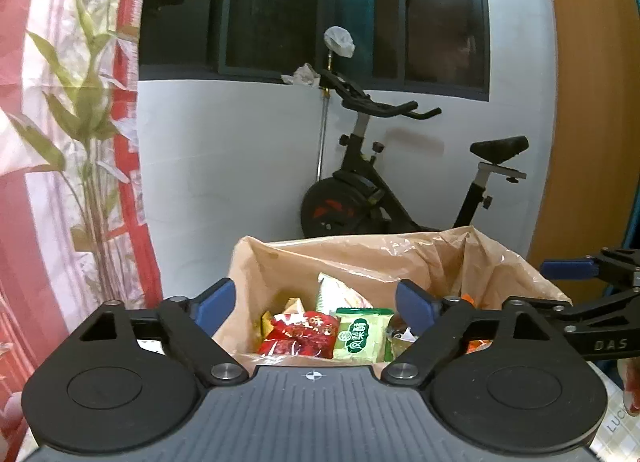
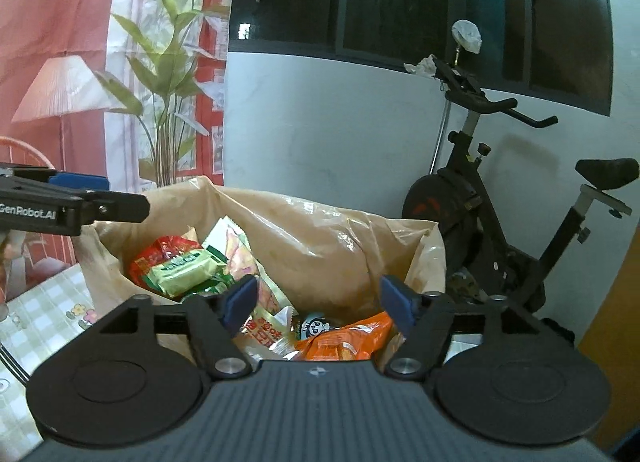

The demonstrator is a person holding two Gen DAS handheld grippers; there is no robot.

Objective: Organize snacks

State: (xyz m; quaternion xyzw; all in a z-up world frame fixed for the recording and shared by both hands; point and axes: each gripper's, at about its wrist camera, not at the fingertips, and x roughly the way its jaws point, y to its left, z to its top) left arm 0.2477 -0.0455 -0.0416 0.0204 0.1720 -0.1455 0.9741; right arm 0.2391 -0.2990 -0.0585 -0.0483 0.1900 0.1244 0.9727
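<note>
Left hand-held gripper (image 1: 314,302) tilted slightly down over the near rim of the crinkled tan plastic bag (image 1: 360,258), blue pads spread wide, gripping nothing. Right hand-held gripper (image 2: 318,298) alongside, likewise wide and empty. Colourful snack packets (image 2: 180,266) heaped inside the bag; black exercise bike (image 1: 400,181) beyond.

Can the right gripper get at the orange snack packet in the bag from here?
Probably yes. The right gripper is open and empty, the orange packet lies uncovered just below its fingers, and the bag mouth gapes wide. The left gripper sits off to the side.
</note>
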